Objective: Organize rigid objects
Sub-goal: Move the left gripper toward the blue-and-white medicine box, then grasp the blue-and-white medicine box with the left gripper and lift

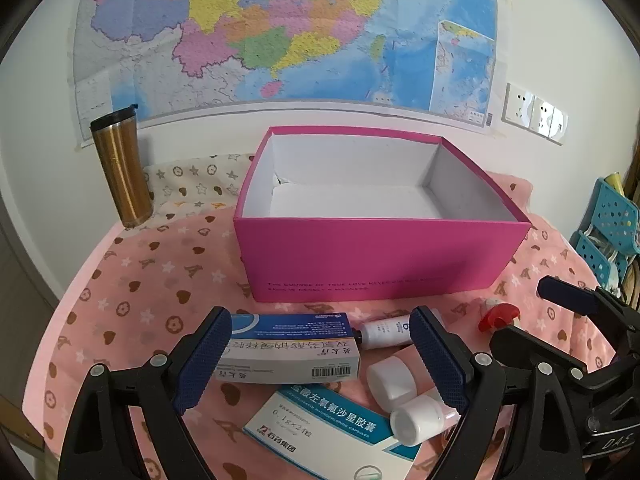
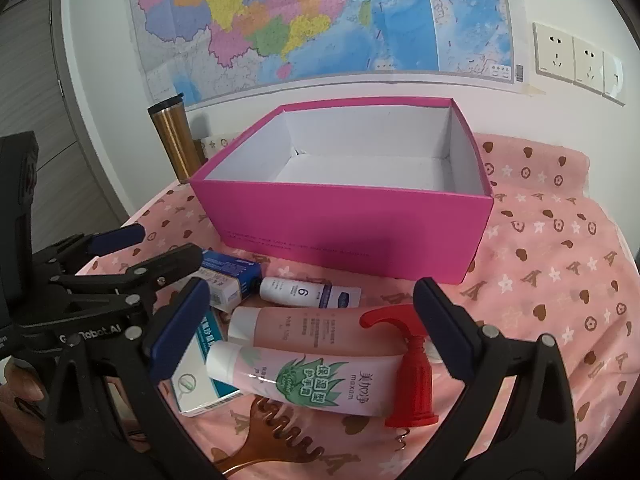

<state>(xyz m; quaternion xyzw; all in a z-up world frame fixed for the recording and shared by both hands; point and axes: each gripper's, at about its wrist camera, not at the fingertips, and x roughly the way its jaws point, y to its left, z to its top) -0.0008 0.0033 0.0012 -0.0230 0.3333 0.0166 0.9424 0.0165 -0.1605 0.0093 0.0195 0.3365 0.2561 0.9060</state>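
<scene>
We count one pink box (image 1: 384,256), open, in the middle of both views. In front of it, low in the frames, lie two cartons: one blue-and-white (image 1: 288,348) and one teal-and-white (image 1: 332,428). We count three tubes: a small white one (image 2: 296,292), a plain pink one (image 2: 304,328) and a pink one with a green leaf print (image 2: 304,380). There is one red corkscrew (image 2: 412,376) at lower right and one brown comb (image 2: 264,440) at the bottom edge of the right view. One gold tumbler (image 1: 120,168) stands at upper left. On the wall, we count one map (image 1: 280,32) and three sockets (image 2: 576,60).
</scene>
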